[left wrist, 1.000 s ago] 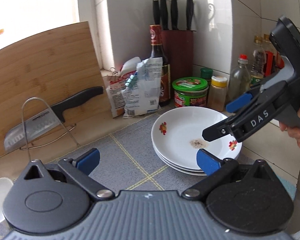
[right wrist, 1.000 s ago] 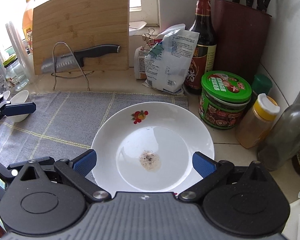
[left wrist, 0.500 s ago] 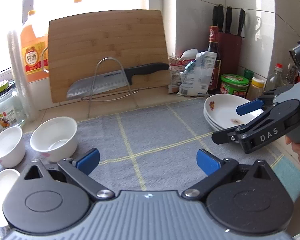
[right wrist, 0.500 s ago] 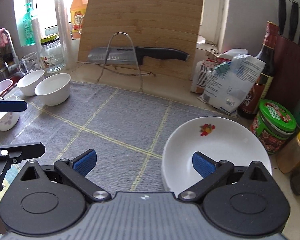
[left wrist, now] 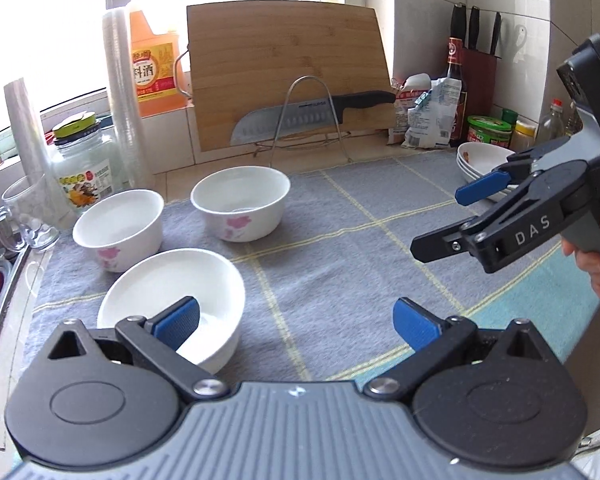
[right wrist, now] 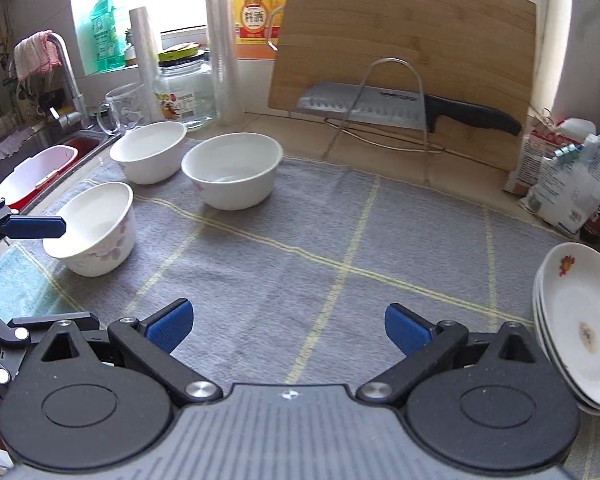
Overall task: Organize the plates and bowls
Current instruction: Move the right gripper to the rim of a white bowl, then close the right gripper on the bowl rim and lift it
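Three white bowls with pink flowers stand on the grey mat (left wrist: 340, 264): a near one (left wrist: 204, 280), one behind it to the left (left wrist: 120, 228), and one further back (left wrist: 240, 204). My left gripper (left wrist: 296, 318) is open, its left pad over the near bowl's inside. A stack of white plates (left wrist: 480, 156) sits at the mat's far right. My right gripper (left wrist: 440, 220), held by a hand, hangs open above the mat. In the right wrist view the right gripper (right wrist: 288, 324) is open over bare mat, with the bowls (right wrist: 92, 232) (right wrist: 152, 152) (right wrist: 232, 168) ahead left and the plates (right wrist: 580, 320) at right.
A bamboo cutting board (left wrist: 288, 68) leans on the back wall behind a knife (left wrist: 300, 118) in a wire rack. A jar (left wrist: 84, 164), a mug (left wrist: 24, 216), stacked plastic cups and an oil jug stand back left. The sink (right wrist: 40, 168) lies left; bags and bottles (left wrist: 432, 116) back right.
Both grippers have swung left, away from the plate stack and toward the bowls. The left gripper now reaches over the near bowl. Both remain open and hold nothing.
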The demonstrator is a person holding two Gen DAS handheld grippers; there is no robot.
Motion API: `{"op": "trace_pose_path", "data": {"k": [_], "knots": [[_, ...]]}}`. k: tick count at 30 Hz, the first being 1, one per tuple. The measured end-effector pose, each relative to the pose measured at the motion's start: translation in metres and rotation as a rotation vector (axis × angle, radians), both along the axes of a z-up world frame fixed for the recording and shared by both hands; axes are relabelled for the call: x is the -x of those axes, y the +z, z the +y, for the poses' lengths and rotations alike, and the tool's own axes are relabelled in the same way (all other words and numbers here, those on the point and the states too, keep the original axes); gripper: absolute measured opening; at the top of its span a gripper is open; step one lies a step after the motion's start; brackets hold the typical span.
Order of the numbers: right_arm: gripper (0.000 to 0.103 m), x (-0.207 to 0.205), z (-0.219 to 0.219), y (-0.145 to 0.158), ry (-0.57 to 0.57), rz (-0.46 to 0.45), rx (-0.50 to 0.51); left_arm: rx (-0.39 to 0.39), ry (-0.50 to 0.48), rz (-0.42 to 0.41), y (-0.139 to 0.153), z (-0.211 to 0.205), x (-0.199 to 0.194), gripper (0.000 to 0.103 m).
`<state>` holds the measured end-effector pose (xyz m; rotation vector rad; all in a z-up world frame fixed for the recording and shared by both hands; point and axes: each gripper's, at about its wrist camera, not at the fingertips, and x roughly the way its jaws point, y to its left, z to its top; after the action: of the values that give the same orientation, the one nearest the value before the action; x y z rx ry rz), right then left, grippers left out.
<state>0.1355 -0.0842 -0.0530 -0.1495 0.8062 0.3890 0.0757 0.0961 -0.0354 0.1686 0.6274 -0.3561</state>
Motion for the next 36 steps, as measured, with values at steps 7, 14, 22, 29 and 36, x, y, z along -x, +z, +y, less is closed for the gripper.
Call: {"op": "trace_pose_path", "data": {"k": [7,14,22,29,36], "knots": [[0.103,-0.007,0.059,0.002,0.076,0.010,-0.040,0.000,0.043,0.013,-0.008,0.056,0.001,0.102],[0.103,-0.019,0.103,0.001,0.181,0.029,-0.048,-0.010,0.079,0.006,-0.021,0.085,-0.010,0.102],[0.103,-0.035,0.137,-0.008,0.266,0.060,-0.064,-0.023,0.048,0.002,-0.032,0.090,-0.022,0.101],[0.103,-0.050,0.152,-0.016,0.302,0.083,-0.086,-0.011,0.002,0.004,-0.037,0.086,-0.028,0.097],[0.097,-0.061,0.156,-0.020,0.316,0.115,-0.120,0.007,-0.043,0.001,-0.036,0.083,-0.029,0.087]]}}
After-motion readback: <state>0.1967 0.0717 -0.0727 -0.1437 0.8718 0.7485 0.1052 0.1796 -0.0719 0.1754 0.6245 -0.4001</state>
